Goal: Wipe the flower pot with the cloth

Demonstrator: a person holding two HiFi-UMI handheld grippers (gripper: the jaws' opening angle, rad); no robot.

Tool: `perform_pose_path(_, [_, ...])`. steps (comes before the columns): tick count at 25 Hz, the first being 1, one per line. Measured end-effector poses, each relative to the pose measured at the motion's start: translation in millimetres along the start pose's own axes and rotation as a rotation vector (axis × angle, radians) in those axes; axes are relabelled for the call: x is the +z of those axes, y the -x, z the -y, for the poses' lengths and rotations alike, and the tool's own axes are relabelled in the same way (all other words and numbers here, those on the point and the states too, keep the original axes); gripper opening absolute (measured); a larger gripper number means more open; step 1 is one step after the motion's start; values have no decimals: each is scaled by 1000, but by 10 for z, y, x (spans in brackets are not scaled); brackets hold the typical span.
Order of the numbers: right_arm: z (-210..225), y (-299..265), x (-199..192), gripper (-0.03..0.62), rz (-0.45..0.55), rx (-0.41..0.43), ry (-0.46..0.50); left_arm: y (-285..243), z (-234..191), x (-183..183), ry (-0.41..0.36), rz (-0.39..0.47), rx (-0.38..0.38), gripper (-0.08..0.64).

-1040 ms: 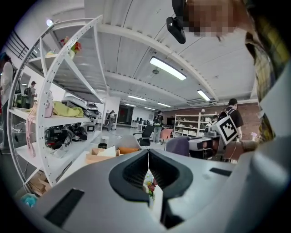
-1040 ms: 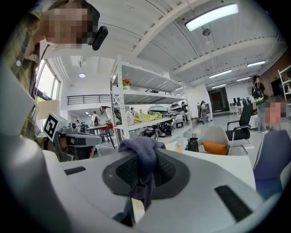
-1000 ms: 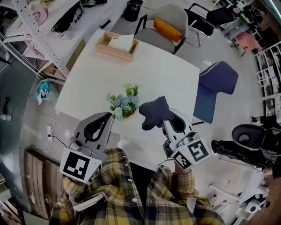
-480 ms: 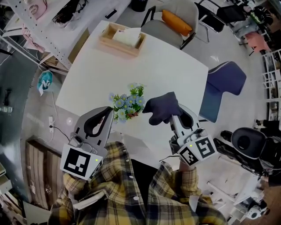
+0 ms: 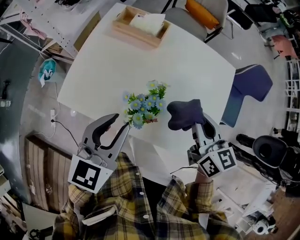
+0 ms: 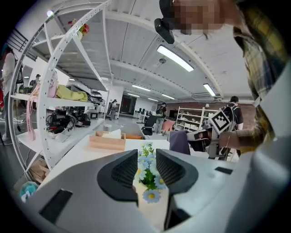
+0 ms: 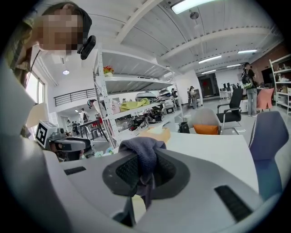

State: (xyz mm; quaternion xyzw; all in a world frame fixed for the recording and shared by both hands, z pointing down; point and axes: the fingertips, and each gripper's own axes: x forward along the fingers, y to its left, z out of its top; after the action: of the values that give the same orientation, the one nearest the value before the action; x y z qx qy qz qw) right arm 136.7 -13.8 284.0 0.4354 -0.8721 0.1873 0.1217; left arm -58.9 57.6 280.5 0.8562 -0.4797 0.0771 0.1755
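A small pot of blue and white flowers stands near the front edge of the white table; the blooms hide most of the pot. My left gripper sits just left of the flowers, and its jaws have just been opening a little. Nothing is between them. In the left gripper view the flowers show through the narrow gap, beyond the tips. To the right of the plant my right gripper is shut on a dark blue cloth. The cloth bunches over its jaws and hangs down between them.
A wooden tray with white tissue stands at the table's far side. A grey chair with an orange cushion is behind the table and a blue chair is to its right. White shelving stands at the left.
Both grippers have come down toward the table on either side of the plant. The left jaws, closed before, now stand slightly apart. The cloth stays in the right gripper.
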Motion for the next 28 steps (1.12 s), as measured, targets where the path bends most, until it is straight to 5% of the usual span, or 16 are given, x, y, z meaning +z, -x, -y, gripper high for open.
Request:
perform_pose_path(5, [95,-123,-201,21,-27,-13,-27,-59,14,-339,-19,-43,-61,254])
perform_pose_path(12, [49,-345,-459,21,-61,8,-48,-216,45,-793,-84,-104,-148,359])
perform_pose_path(22, [135,-482,-833,21,-91,-3,-115,-634,26,-1305,-93,-154,-177,434])
perform_pose_path(28, [150,-697,-1038,21,-113,13,-154,-916,-116,-1395,-165,-146,-189,457])
